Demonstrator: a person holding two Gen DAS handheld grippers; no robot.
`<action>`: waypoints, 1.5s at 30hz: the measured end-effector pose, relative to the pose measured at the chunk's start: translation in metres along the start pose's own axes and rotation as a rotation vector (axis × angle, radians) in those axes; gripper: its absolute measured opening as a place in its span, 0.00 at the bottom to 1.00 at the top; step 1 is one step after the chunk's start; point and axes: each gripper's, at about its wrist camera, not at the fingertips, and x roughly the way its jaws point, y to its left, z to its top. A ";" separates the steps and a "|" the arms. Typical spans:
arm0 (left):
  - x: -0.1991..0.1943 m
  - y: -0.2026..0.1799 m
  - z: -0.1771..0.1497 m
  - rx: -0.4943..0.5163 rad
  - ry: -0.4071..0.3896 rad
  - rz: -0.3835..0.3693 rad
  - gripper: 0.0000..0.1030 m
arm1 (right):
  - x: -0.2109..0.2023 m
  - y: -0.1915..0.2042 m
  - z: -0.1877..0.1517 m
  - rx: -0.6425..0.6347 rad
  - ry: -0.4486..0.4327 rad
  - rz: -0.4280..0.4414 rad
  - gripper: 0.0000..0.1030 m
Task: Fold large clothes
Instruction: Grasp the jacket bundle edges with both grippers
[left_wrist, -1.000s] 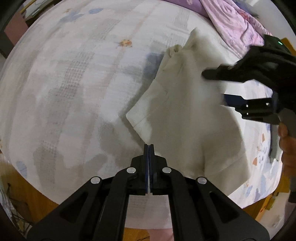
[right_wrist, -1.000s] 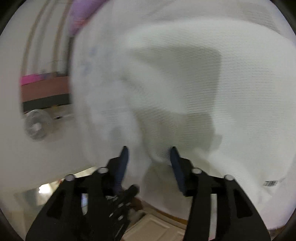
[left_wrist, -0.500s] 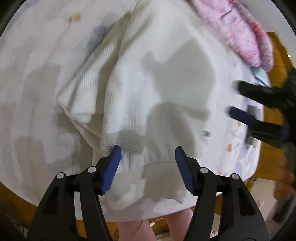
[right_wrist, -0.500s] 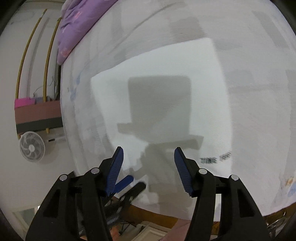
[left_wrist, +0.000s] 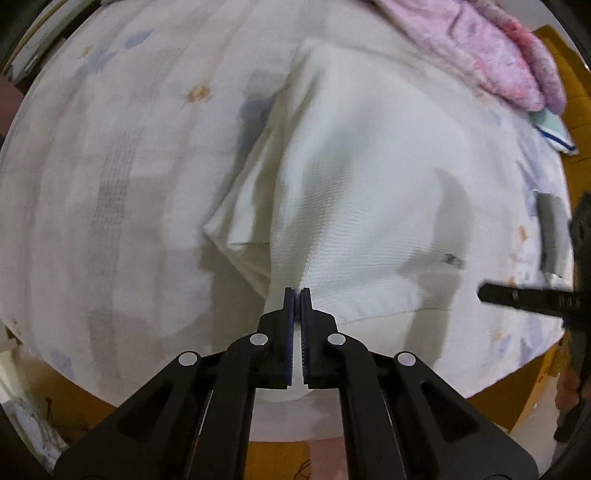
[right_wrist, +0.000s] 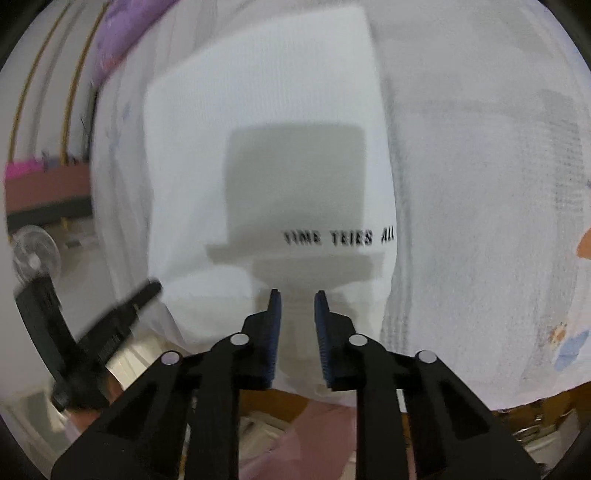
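A white waffle-knit garment (left_wrist: 354, 192) lies partly folded on the bed, with a loose flap at its left side. My left gripper (left_wrist: 297, 293) is shut on the garment's near hem, and the cloth pulls into a ridge from the pinch. In the right wrist view the garment (right_wrist: 266, 155) shows as a flat folded panel with black lettering (right_wrist: 338, 238). My right gripper (right_wrist: 297, 295) is open, its jaws a small way apart over the near edge of the garment, holding nothing. It also shows at the right edge of the left wrist view (left_wrist: 532, 295).
The bed has a white patterned sheet (left_wrist: 110, 166). A pink-purple blanket (left_wrist: 491, 51) is bunched at the far right. A wooden bed frame (left_wrist: 569, 92) shows beyond the sheet. A floor fan (right_wrist: 35, 254) stands left of the bed.
My left gripper went from open to shut, pinching the garment's near hem. My right gripper's jaws narrowed and it moved closer to the lettered edge.
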 end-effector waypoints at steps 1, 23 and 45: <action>0.012 0.003 0.003 0.002 0.008 0.020 0.03 | 0.010 0.001 0.001 -0.007 0.015 -0.015 0.15; 0.048 -0.018 0.080 0.068 -0.017 0.076 0.19 | 0.014 0.015 0.065 -0.054 -0.078 -0.036 0.09; 0.138 -0.051 0.241 0.165 -0.085 0.085 0.01 | 0.040 0.007 0.184 0.092 -0.244 -0.222 0.00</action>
